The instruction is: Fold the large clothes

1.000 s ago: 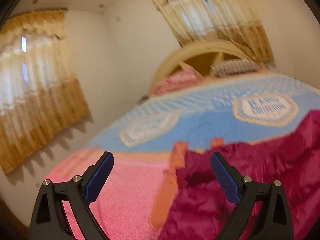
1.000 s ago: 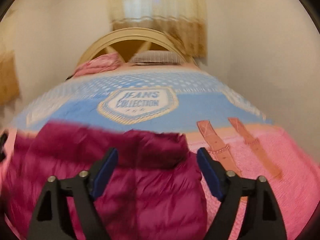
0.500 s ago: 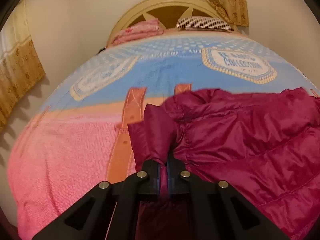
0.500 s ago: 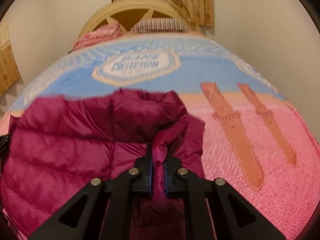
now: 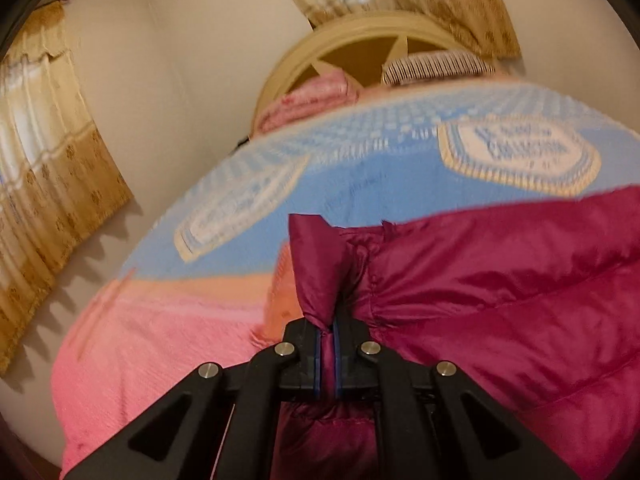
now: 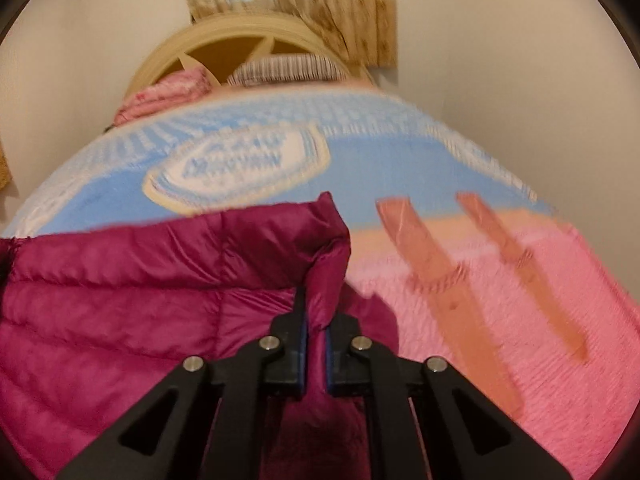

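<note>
Bed (image 5: pixel 168 344) is taking up most of both views, w/ a pink & blue cover; the jacket (image 5: pixel 500 288), magenta & quilted, is lying on the pink near end. Step in hand, as I judge it: gripping 2 corners of the jacket's edge, prob. to lift & carry it over for a fold. Left gripper (image 5: pixel 329 332) is pinching a bunched corner of the jacket, pads pressing on the cloth. Right gripper (image 6: pixel 316 334) is pinching the opposite corner the same way. Next move is calling for both hands travelling together, keeping the edge taut so the puffy cloth isn't sagging or slipping out. Pillows (image 6: pixel 280 70) & headboard (image 5: pixel 352 40) are sitting well apart at the far end; curtains (image 5: pixel 48 152) are hanging beyond. Nothing is blocking the way on the cover itself.
</note>
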### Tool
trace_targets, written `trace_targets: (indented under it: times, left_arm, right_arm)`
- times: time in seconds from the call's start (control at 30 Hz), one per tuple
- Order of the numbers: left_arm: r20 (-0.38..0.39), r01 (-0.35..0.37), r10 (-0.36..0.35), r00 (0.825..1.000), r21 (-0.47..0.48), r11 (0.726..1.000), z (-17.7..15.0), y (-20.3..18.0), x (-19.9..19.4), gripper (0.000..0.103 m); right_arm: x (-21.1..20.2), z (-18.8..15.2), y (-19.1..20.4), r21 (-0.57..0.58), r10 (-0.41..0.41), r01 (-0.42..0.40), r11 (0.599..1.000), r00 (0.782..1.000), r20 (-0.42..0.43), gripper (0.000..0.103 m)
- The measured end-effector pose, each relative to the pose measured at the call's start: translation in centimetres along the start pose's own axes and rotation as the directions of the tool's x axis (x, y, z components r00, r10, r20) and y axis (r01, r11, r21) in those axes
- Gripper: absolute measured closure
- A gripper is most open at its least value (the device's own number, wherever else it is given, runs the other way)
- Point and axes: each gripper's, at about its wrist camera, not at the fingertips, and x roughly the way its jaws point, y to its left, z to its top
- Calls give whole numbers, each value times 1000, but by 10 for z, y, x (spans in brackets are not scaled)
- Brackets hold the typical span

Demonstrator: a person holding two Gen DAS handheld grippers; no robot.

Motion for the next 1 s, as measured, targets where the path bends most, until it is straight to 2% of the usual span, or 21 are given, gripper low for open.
trace_targets:
  times: [0.07,0.13,0.17,0.2,0.23,0.27,0.3,0.37,0.43,0.57,0.63,0.77,1.0]
  left_arm:
    - [-5,-5,5,1000,0,1000,0,-2,1,96]
    - [-9,8,-9,1000,-23,1000,4,4,-6,95]
    - [-17,14,-15,1000,-45,999,8,9,-10,92]
    - [-26,9,-11,1000,-78,997,13,17,-17,77]
    - [-18,5,-7,1000,-111,994,18,23,-25,46]
    - [3,-2,3,1000,-140,990,23,28,-35,28]
    - [42,-23,30,999,-173,985,27,33,-48,2]
    - [84,-13,30,996,-195,981,29,29,-62,1]
    - [57,0,10,998,-175,984,31,17,-60,1]
    - [-15,-14,12,1000,-150,989,21,-10,-42,1]
    - [-31,-45,42,999,-97,994,12,-27,-30,1]
    - [-54,-48,44,998,-66,997,0,-43,-11,1]
    - [-94,-44,39,995,-51,998,-5,-51,3,1]
  right_arm:
    - [9,-4,-1,-10,4,-4,1000,999,-39,94]
    - [4,-2,-2,-20,-16,15,1000,999,-28,89]
    - [-1,2,-4,-18,-31,31,999,999,-21,69]
    - [-8,6,-7,-6,-55,55,998,998,-14,37]
    - [-20,11,-11,20,-84,84,996,996,10,26]
    - [-36,16,-12,47,-114,111,993,992,56,20]
    - [-47,21,-10,57,-134,129,990,987,90,20]
    - [-67,30,4,37,-119,115,993,983,141,20]
    - [-73,34,25,4,-80,81,997,984,162,20]
    - [-49,20,69,-90,-48,61,994,989,140,20]
    - [-29,8,82,-127,-51,64,990,993,106,20]
    - [4,-15,84,-147,-65,74,986,996,60,20]
    - [12,-18,78,-130,-77,82,988,996,40,19]
